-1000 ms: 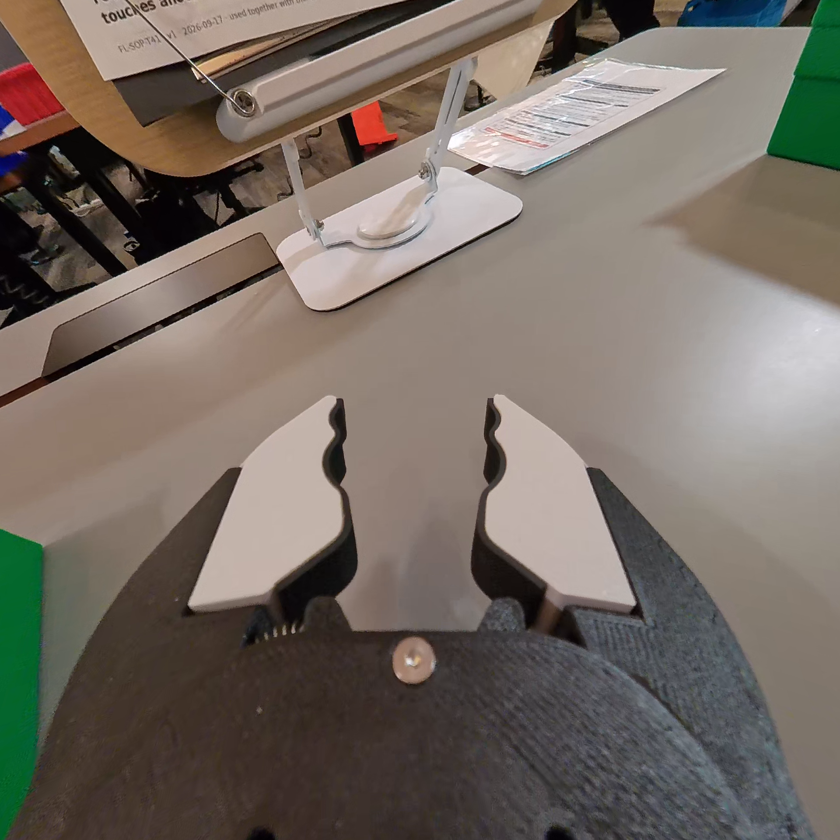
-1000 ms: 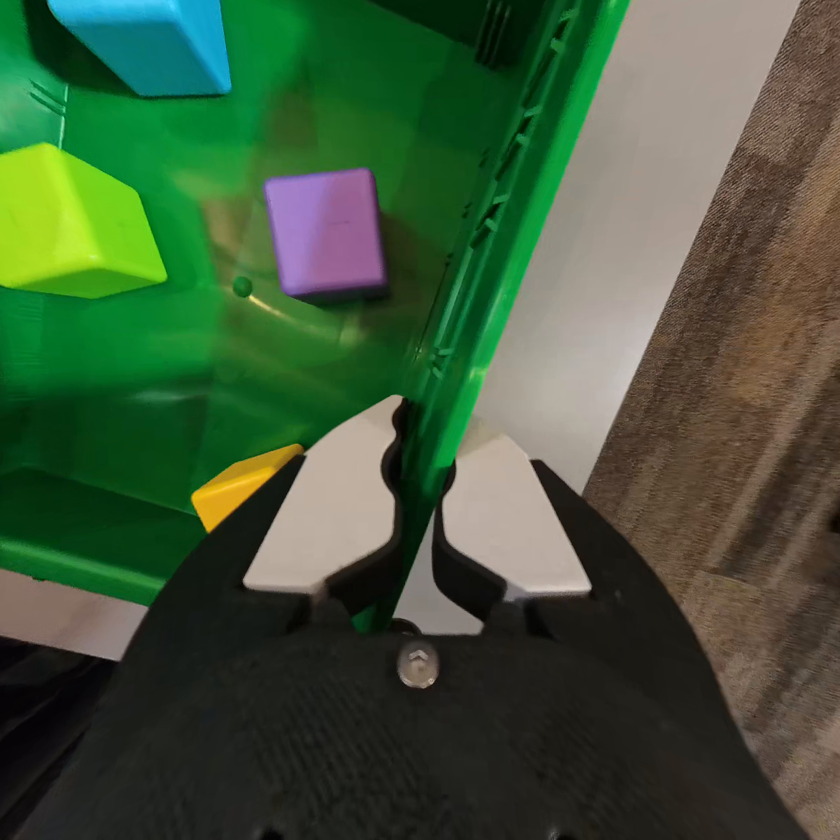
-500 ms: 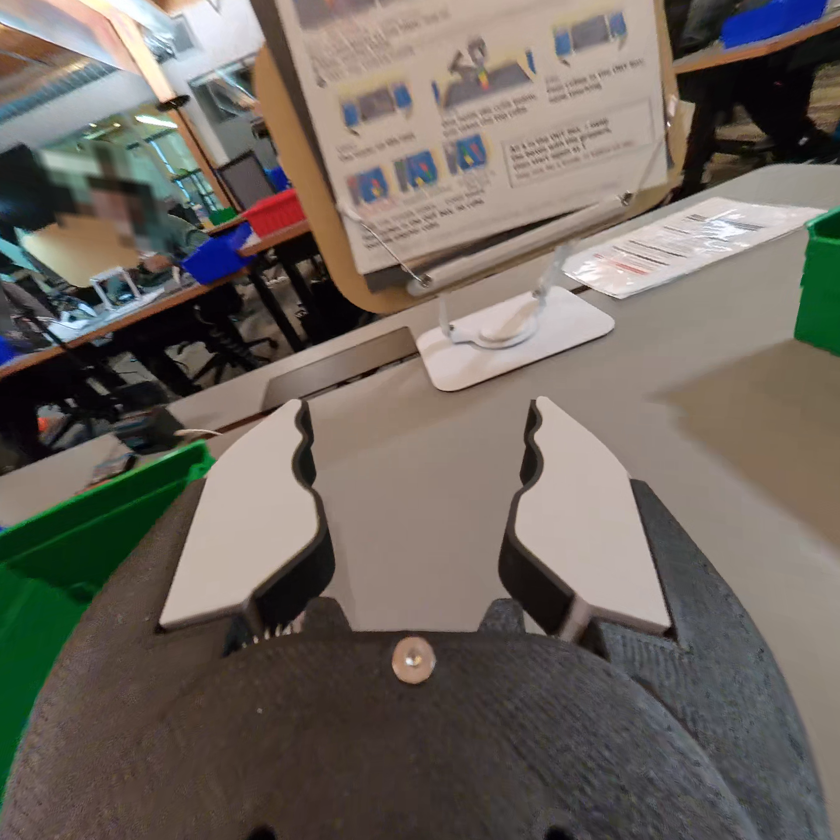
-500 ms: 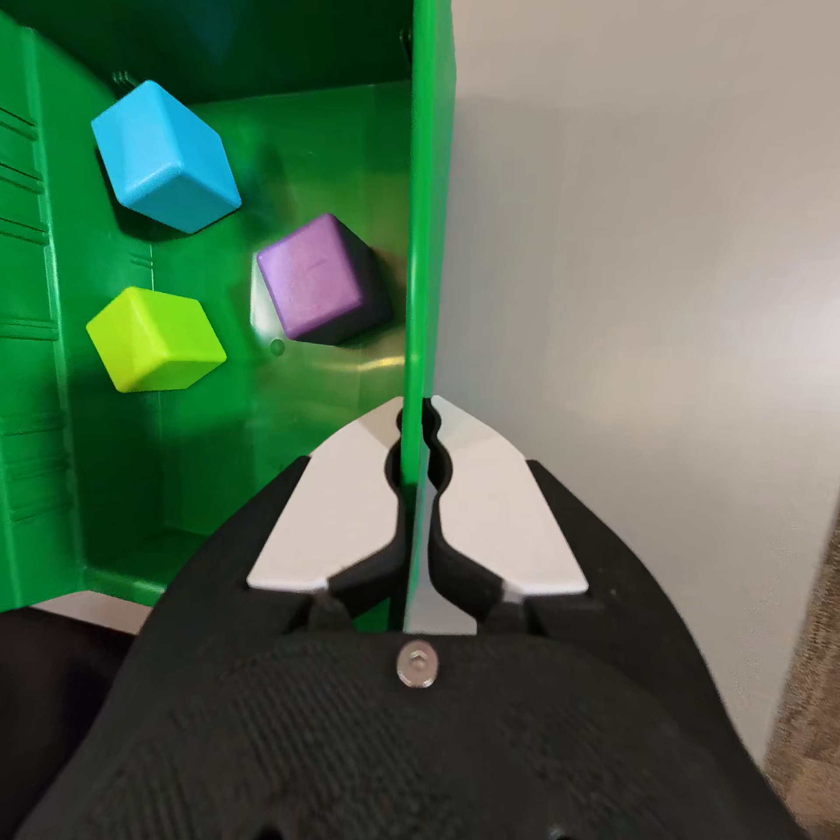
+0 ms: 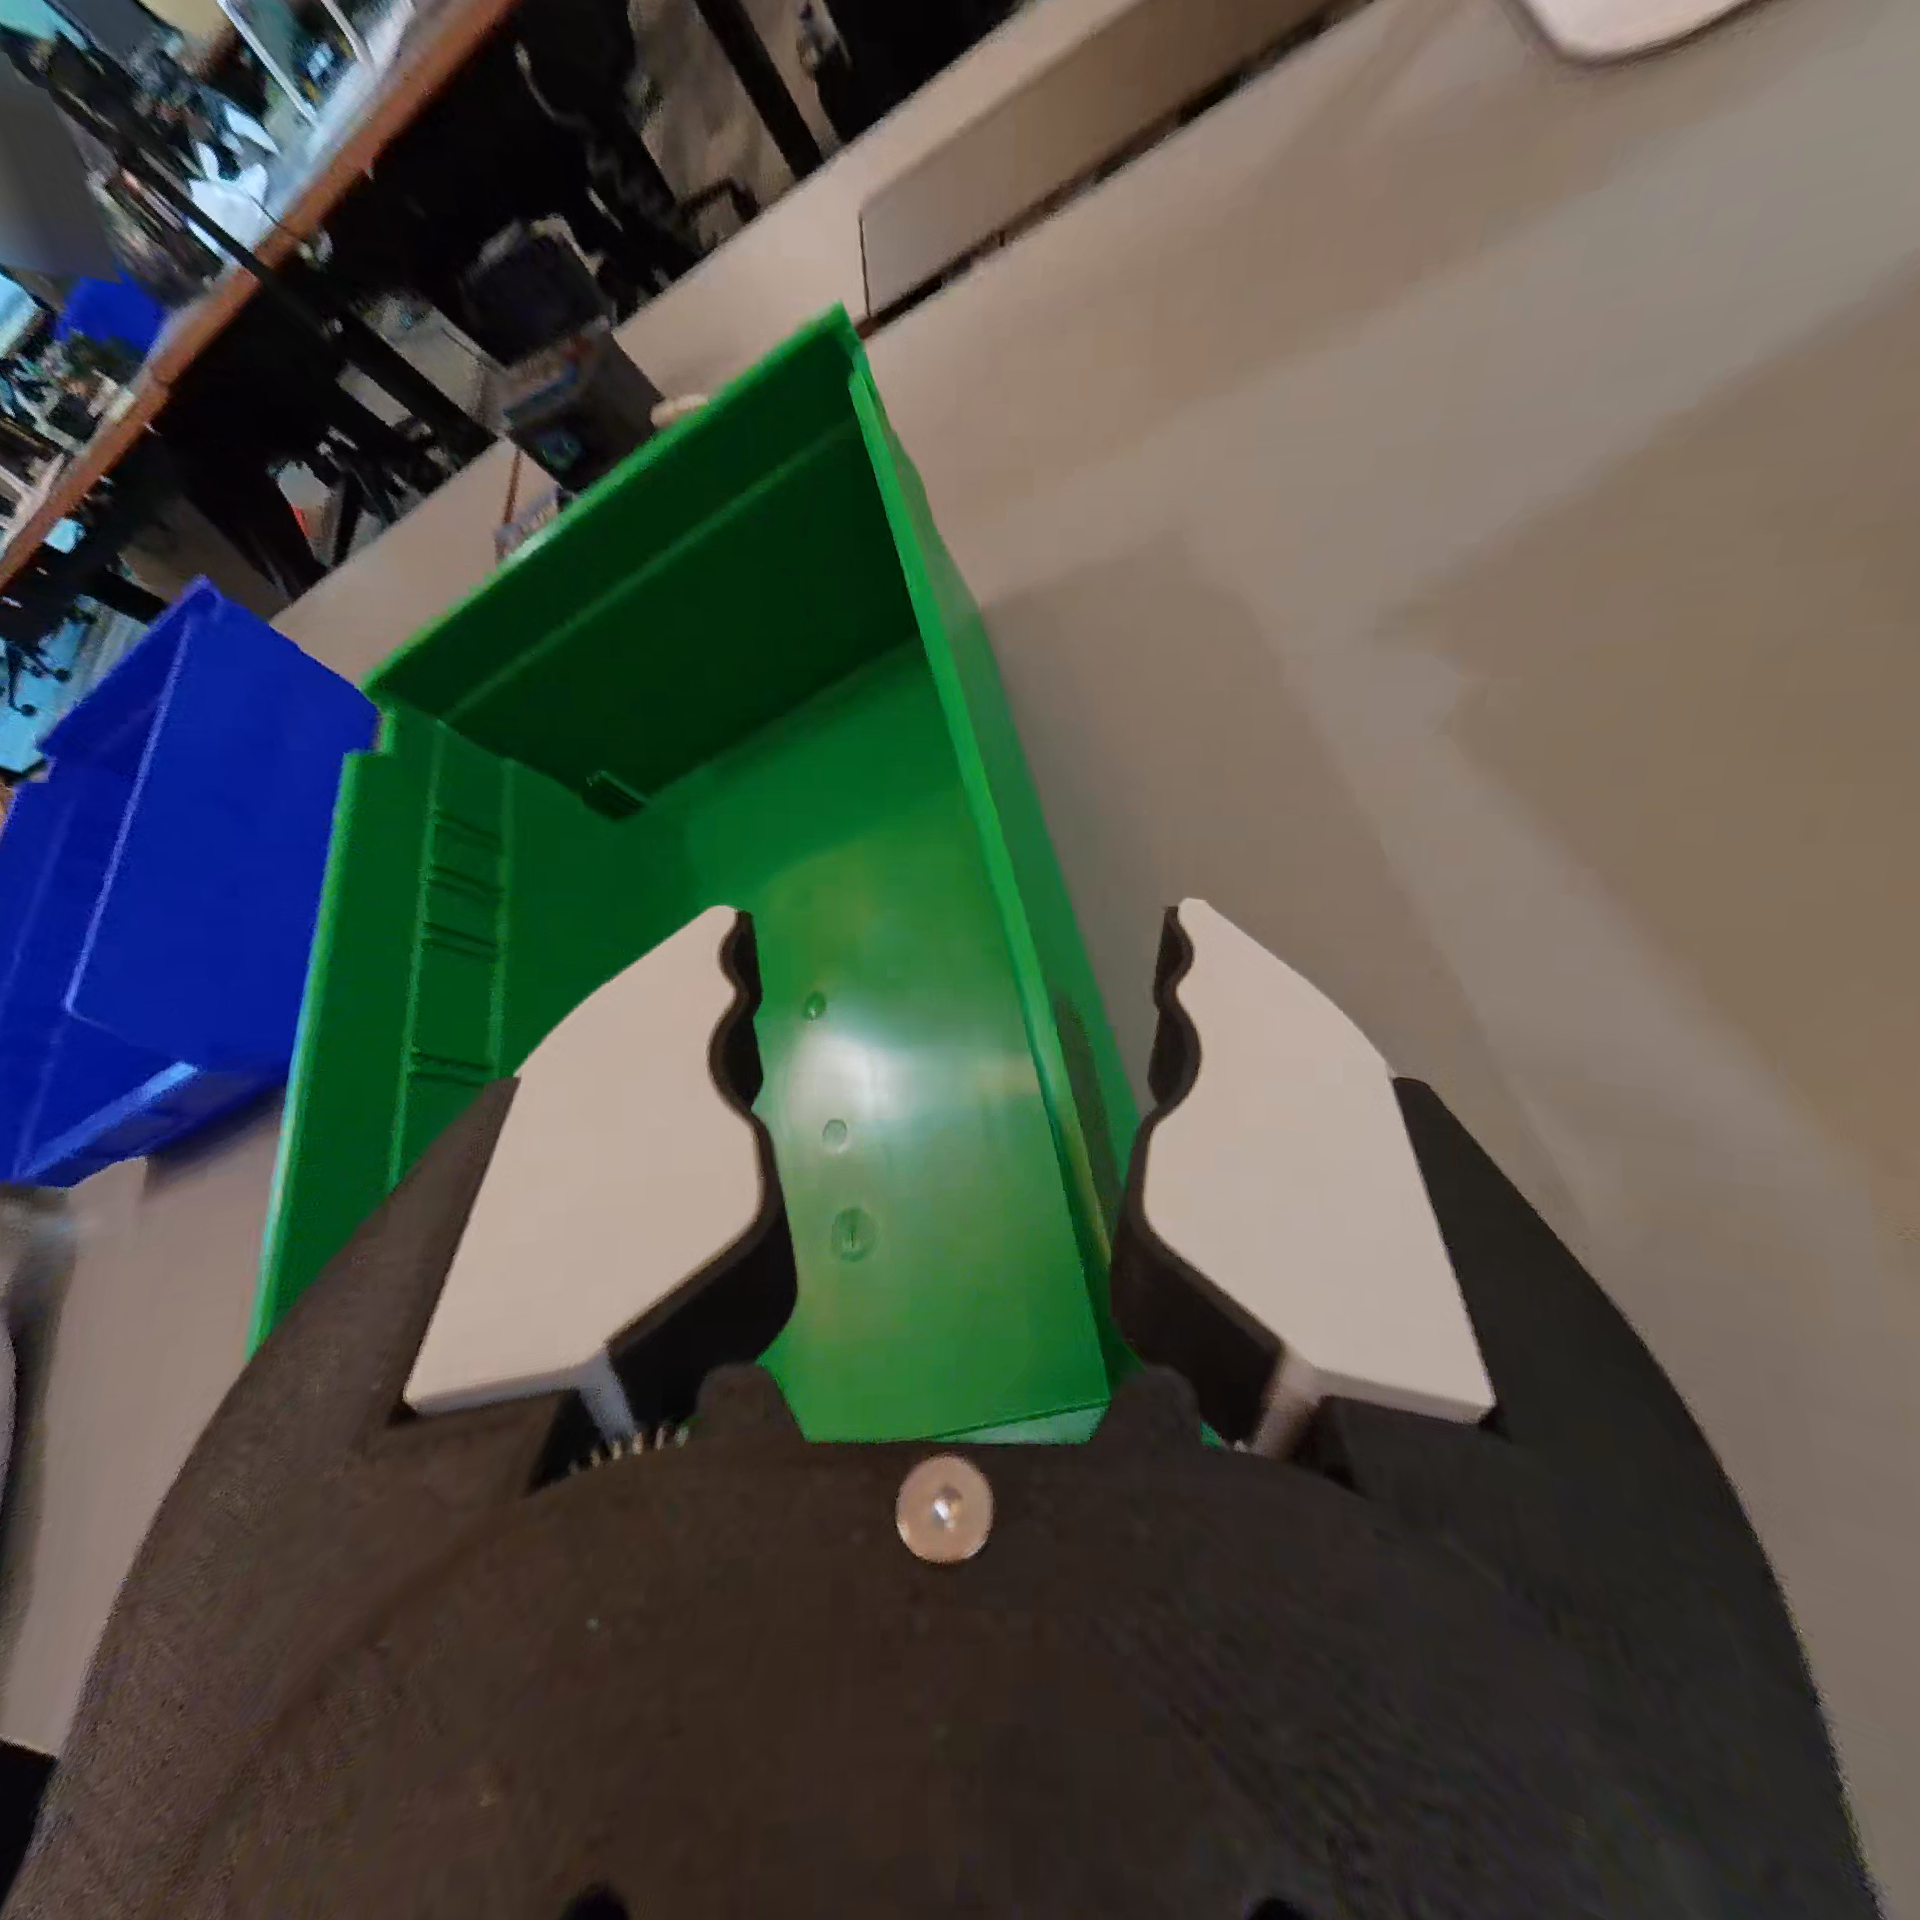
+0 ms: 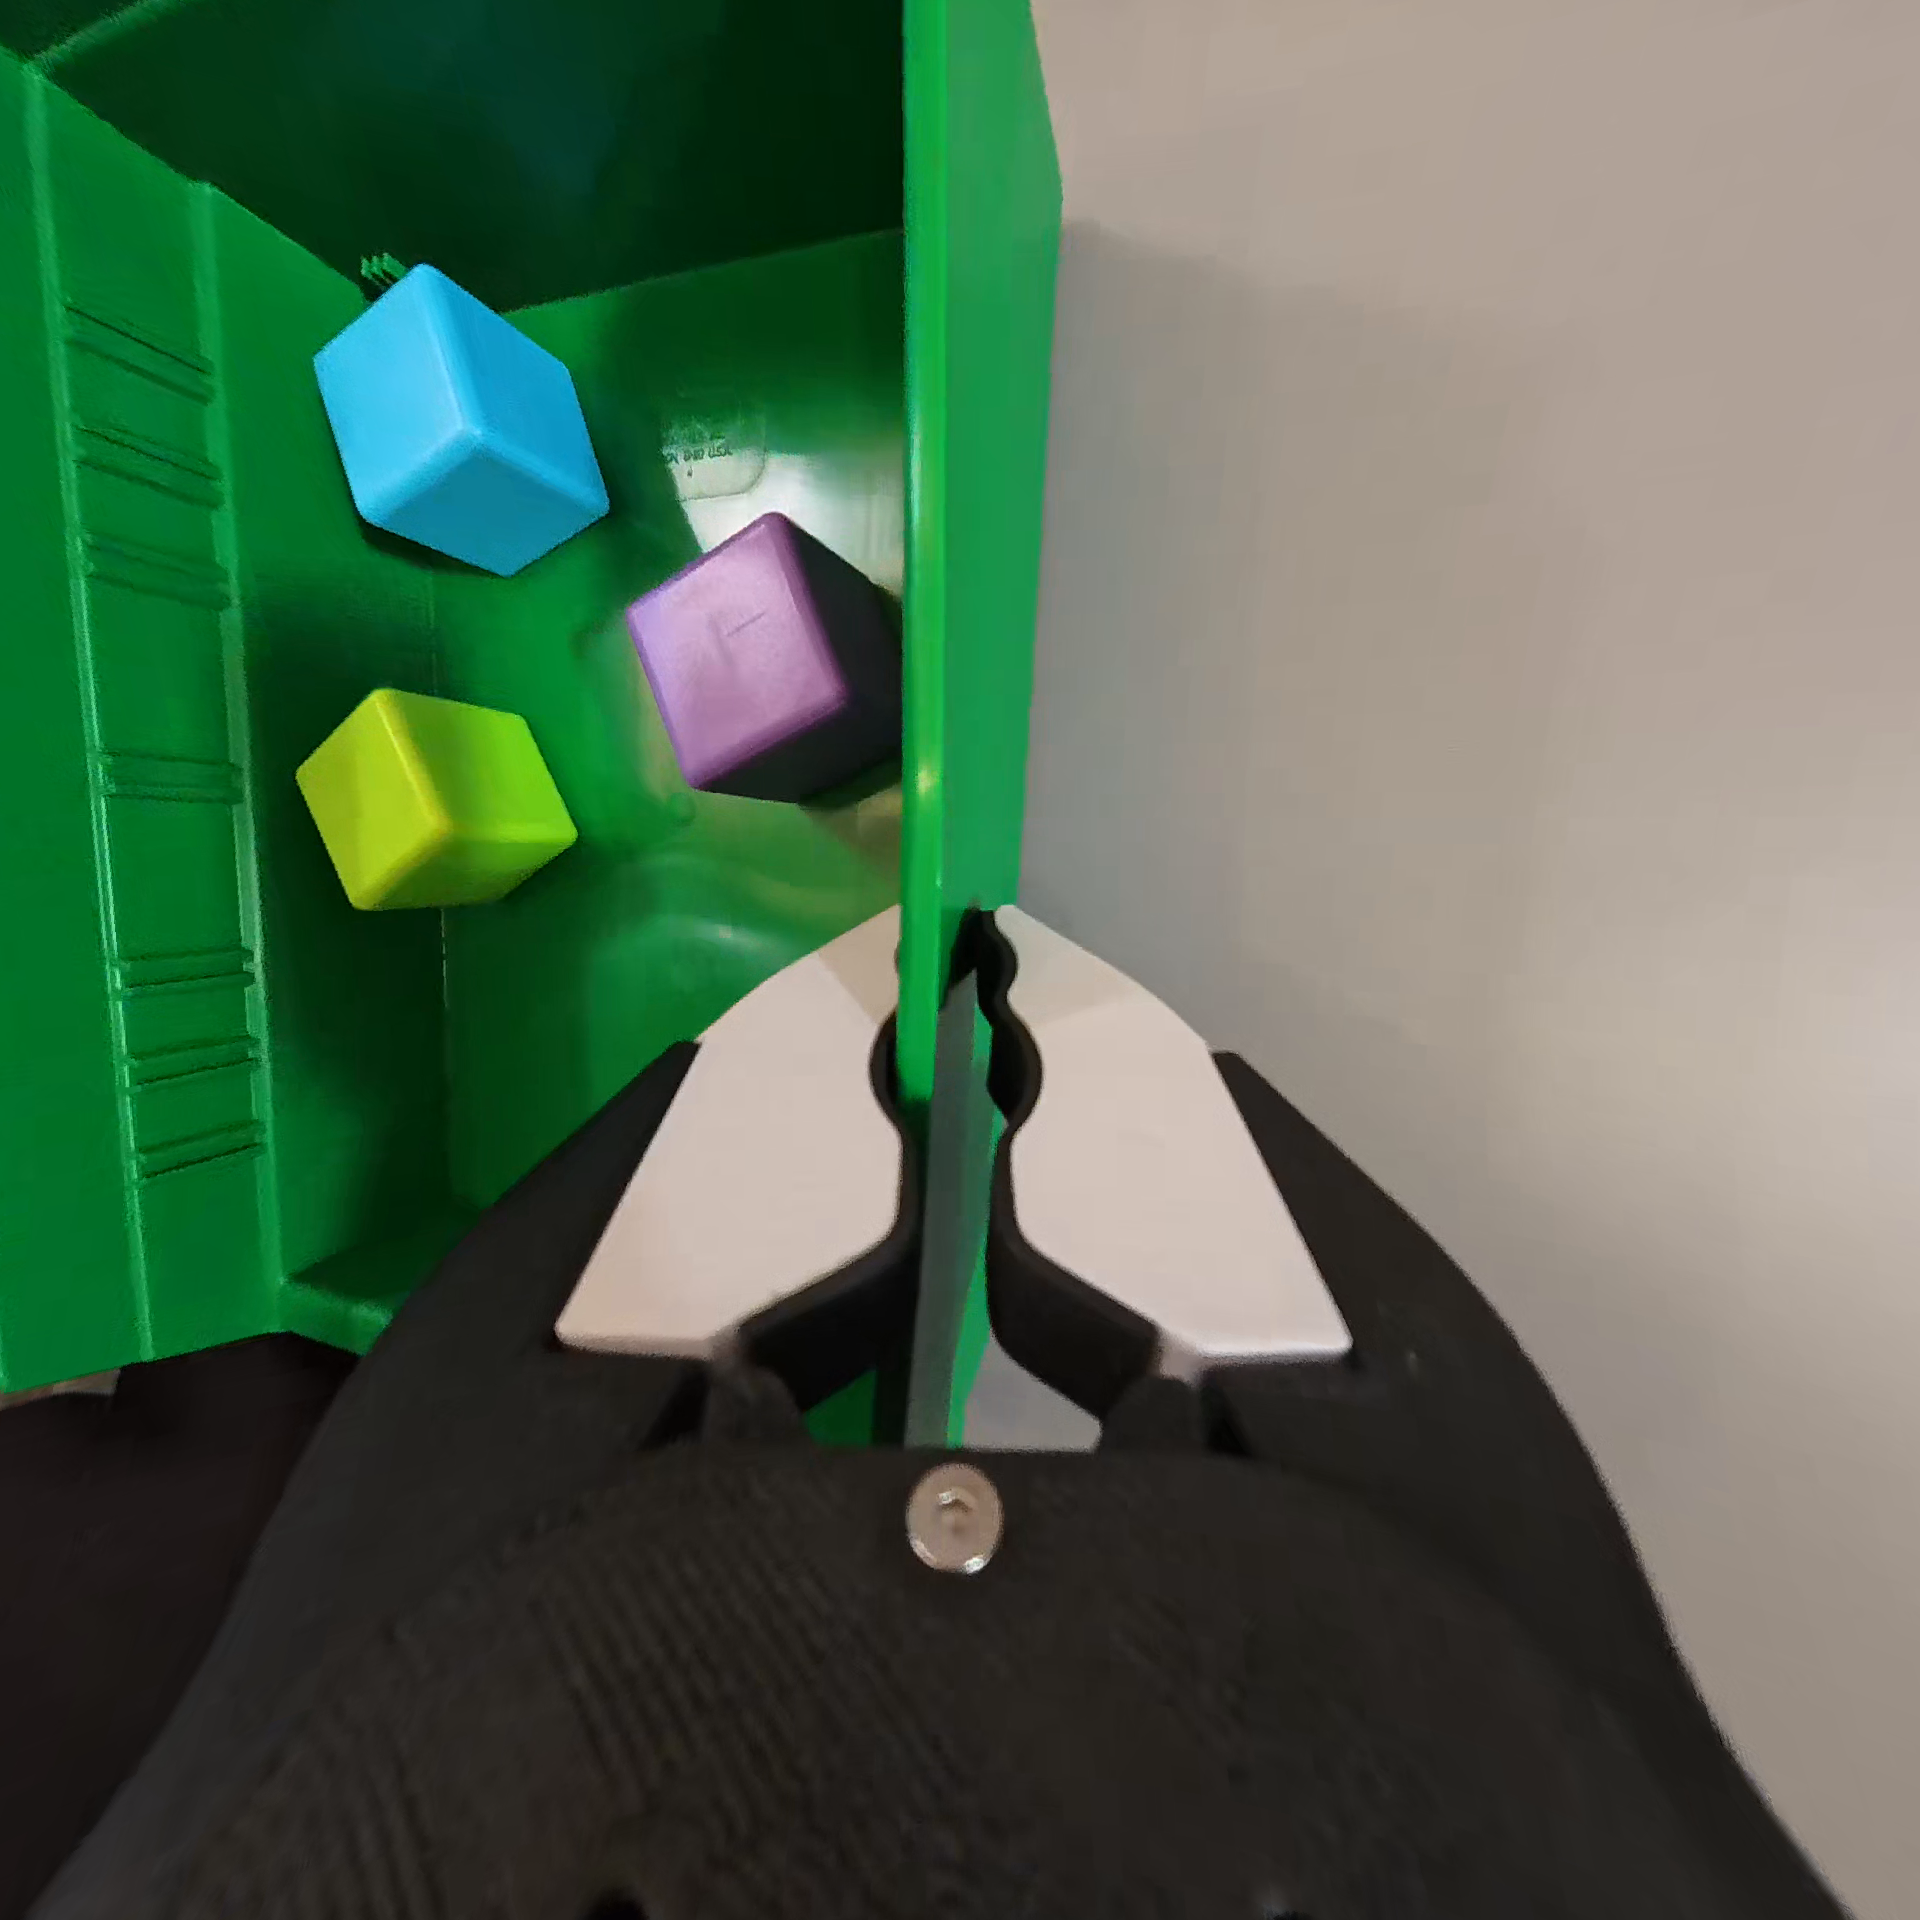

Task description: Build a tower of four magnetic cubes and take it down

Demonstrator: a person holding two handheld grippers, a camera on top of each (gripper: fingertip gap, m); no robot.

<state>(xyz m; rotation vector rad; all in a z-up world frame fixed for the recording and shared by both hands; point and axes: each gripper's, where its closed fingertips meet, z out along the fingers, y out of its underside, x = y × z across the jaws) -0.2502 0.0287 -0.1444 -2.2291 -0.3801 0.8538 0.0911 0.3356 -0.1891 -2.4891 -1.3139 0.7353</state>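
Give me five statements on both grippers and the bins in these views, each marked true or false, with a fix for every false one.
1. The right gripper is shut on the thin side wall of a green plastic bin. True.
2. That bin holds three cubes: a light blue cube, a purple cube and a lime green cube. True.
3. The left gripper is shut on a cube. False: its fingers are spread open and hold nothing.
4. The empty green plastic bin under the left gripper has a red bin beside it. False: the dark blue plastic bin sits there.
5. The purple cube lies nearest the gripped wall. True.
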